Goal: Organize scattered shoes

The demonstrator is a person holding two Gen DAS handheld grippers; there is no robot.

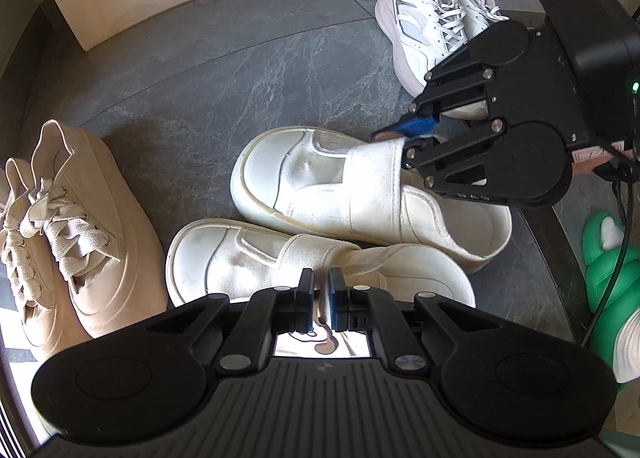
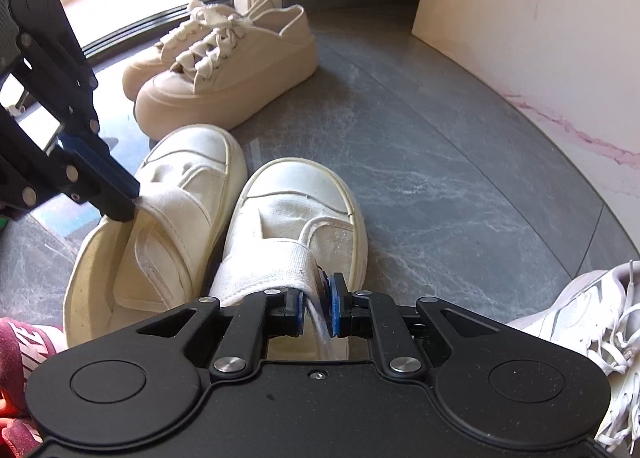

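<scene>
Two white canvas slip-ons lie side by side on the grey stone floor (image 1: 240, 70), toes pointing the same way and sides touching. The left gripper (image 1: 321, 282) is clenched on the strap of the left slip-on (image 1: 256, 254), its blue-padded fingers pinching the fabric at the shoe's opening; in the right wrist view the same gripper (image 2: 128, 202) reaches in from the left and bites the strap of that shoe (image 2: 160, 226). The right gripper (image 2: 318, 304) is likewise closed on the strap of the right slip-on (image 2: 296, 214), and from the left wrist camera it (image 1: 408, 134) enters from the right and grips that shoe (image 1: 320, 186) at the strap's end. Both soles look to be on the floor, though the grippers hide the heels. Just beyond the left slip-on's toe stands a pair of beige platform sneakers (image 2: 228, 58) with loose laces, near a sliding-door track (image 2: 132, 32). Well apart on the other side sits a pair of white trainers (image 1: 432, 22). A pale marbled panel (image 2: 540, 38) borders the floor.
</scene>
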